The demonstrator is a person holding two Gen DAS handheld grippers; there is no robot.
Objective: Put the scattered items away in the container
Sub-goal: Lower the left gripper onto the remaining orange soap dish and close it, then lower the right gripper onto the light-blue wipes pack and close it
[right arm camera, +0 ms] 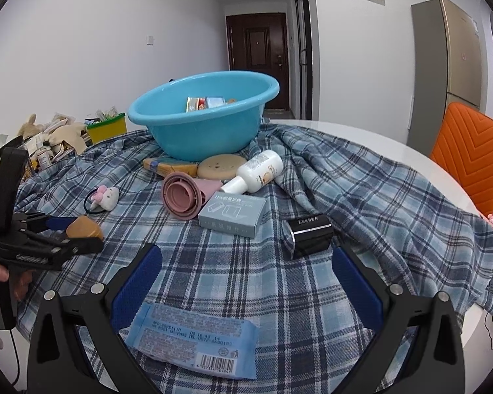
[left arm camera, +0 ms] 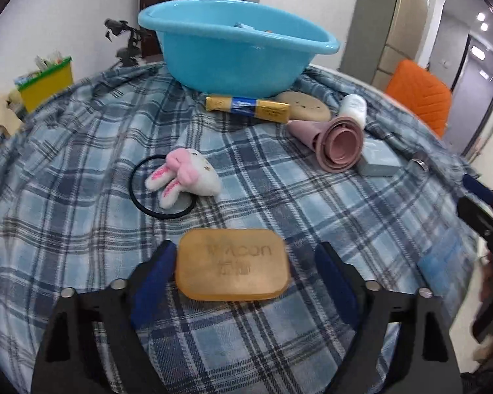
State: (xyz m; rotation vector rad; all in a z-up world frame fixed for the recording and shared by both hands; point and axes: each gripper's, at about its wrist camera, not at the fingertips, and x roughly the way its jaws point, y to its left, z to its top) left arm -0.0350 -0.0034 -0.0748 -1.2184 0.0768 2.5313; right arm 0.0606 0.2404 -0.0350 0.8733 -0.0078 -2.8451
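Left gripper (left arm camera: 243, 262): you are straddling the amber soap bar (left arm camera: 232, 264) at lower centre; the left pad looks to be touching it, the right pad is standing clear, so nothing is clamped yet.
Right gripper (right arm camera: 246, 282): your jaws are standing apart over the blue wipes packet (right arm camera: 194, 339), holding nothing.
Container: the blue basin (left arm camera: 233, 49) is sitting at the top centre, a few boxes already inside.
Risk, soap: you are closing off-centre, so the slick bar may skid or pivot out.
Risk, cloth: the plaid cloth (left arm camera: 82, 151) on the table may be bunching into the pads.
Remaining: bunny hair tie (left arm camera: 184, 177), pink funnel (left arm camera: 332, 138), white bottle (right arm camera: 259, 170).
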